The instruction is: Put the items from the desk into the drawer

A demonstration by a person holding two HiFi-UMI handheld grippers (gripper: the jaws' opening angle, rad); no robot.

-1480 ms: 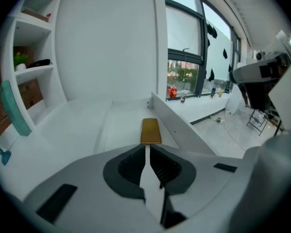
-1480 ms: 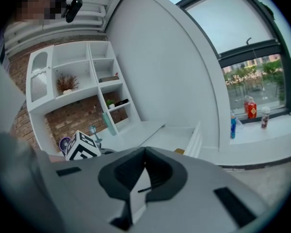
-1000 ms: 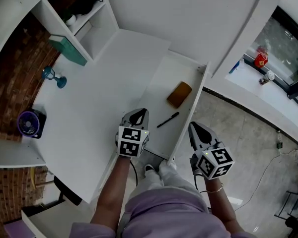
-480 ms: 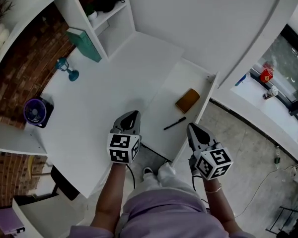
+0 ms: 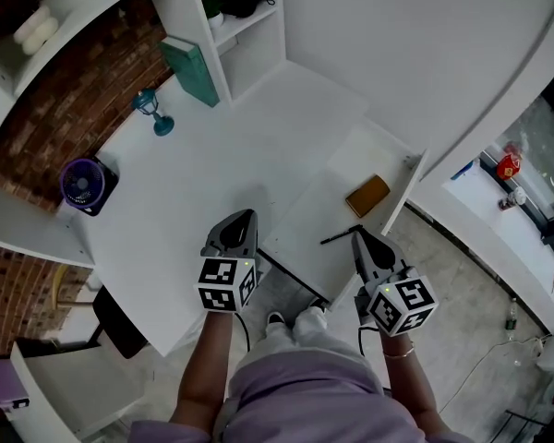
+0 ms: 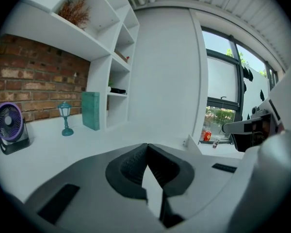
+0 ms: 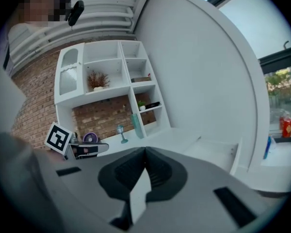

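Observation:
The white drawer (image 5: 325,238) stands pulled out at the desk's right side. Inside it lie a brown flat item (image 5: 367,196) and a black pen (image 5: 340,235). On the desk (image 5: 212,183) stand a purple fan (image 5: 85,185), a small teal lamp (image 5: 153,112) and a teal book (image 5: 192,70). My left gripper (image 5: 244,220) hangs shut and empty over the desk's front edge, just left of the drawer. My right gripper (image 5: 361,237) is shut and empty at the drawer's near right corner, close to the pen's end.
White shelves (image 5: 235,21) rise at the back of the desk against a brick wall (image 5: 65,90). From the left gripper view, the fan (image 6: 8,127), lamp (image 6: 65,118) and book (image 6: 91,110) line the left side. The person's legs are below the desk edge.
The head view has swung, so the desk and drawer sit further right and lower in the frame. Both grippers stay shut; the left one now sits further left of the drawer.

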